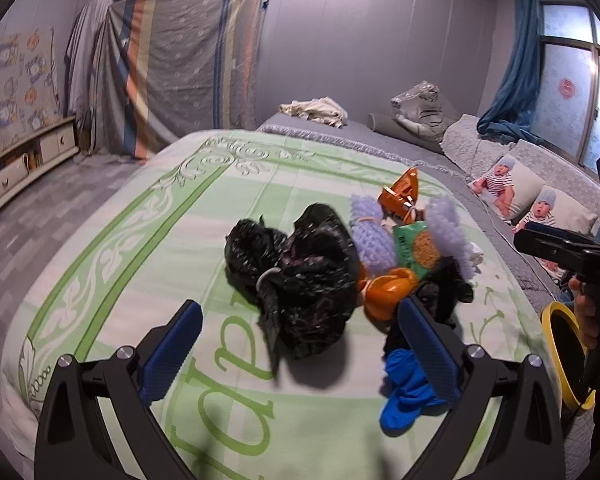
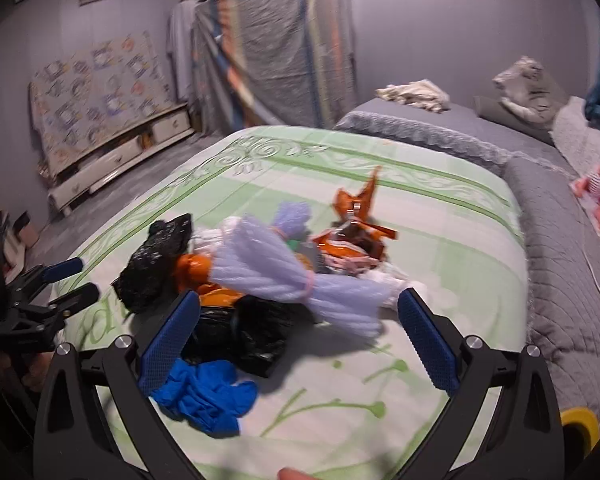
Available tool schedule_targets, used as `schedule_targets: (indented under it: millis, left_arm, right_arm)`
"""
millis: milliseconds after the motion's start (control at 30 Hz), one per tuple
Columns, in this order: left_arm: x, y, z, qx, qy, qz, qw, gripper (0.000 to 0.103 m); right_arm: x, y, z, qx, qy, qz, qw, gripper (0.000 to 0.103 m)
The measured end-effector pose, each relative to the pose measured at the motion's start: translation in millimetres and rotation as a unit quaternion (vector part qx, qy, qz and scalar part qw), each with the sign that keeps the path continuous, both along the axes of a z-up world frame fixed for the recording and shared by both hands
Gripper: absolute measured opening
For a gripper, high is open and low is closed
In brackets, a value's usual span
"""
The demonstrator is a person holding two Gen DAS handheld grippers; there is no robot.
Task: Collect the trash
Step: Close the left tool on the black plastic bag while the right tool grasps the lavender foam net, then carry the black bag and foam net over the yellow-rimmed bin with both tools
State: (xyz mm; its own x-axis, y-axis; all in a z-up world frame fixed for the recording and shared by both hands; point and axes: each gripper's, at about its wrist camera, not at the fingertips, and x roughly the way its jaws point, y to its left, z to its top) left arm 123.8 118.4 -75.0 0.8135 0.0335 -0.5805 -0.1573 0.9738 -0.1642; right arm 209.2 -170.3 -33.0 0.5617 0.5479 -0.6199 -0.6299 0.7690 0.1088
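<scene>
- We are holding our left tool [image 1: 300, 344] and right tool [image 2: 298, 334] wide open, gripping nothing.
- The trash pile [image 1: 340, 256] is lying mid-bed, toward the right edge of the green blanket [image 1: 140, 248], open blanket lying leftward.

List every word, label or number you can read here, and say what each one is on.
Green blanket: large green letters, partly hidden by the trash; "p" and "d" shapes show upside down, no whole word reads.
Green snack wrapper: print too small to read.
Orange wrapper: print too blurred to read.
Nothing else is legible.
</scene>
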Motion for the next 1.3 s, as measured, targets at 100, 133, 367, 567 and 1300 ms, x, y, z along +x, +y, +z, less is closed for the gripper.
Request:
schedule_targets:
  millis: [100,133,367,567,1300]
  left_arm:
    - [7.5,7.1,-9.2,-0.01,0.016,0.004,0.9998,0.095]
    - [11.1,7.4,-11.4,-0.007,0.02,0.002,0.9998,0.095]
    - [31.2,1.4,-15.6,0.008,0.032,-0.015,0.9993,0.091]
    - [50.5,5.9,-25.6,-0.009,0.058,-0.019,0.9981,0.061]
    - [4.4,14.5,11.5,-0.045,-0.029,0.015,0.9984,0.012]
  right_arm:
    - [5.1,19.9,2.0,-0.011,0.001,0.022,1.0,0.095]
    - [9.9,27.6,1.0,-0.017,0.006,0.027,0.999,0.095]
    - [29.2,51.2,-7.5,-0.029,0.022,0.026,0.999,0.093]
    - [53.0,52.0,-24.6,-0.027,0.065,0.023,0.997,0.073]
    - [28.6,-3.9,26.6,0.098,0.063,-0.005,0.993,0.018]
